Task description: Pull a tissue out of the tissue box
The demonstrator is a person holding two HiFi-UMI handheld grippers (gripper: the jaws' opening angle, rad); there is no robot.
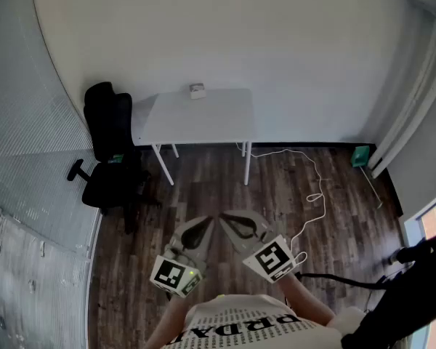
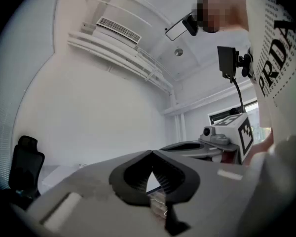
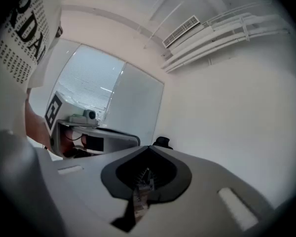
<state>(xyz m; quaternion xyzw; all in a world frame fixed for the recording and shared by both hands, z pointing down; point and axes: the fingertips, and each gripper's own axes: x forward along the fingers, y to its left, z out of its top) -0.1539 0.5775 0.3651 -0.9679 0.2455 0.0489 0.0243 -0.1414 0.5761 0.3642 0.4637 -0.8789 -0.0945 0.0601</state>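
Tissue box (image 1: 197, 91) on table (image 1: 203, 121), shirt (image 1: 240, 327) "PRDA"

The table (image 1: 200, 115) stood against the far wall (image 1: 240, 35), with the tissue box (image 1: 197, 90) on it at the middle of its back edge. An office chair (image 1: 109, 151) stood just left of the table, and a cable (image 1: 316, 195) lay on the floor (image 1: 203, 195) to its right. The left gripper (image 1: 207, 222) and right gripper (image 1: 224, 217) were side by side before the table, well apart from it
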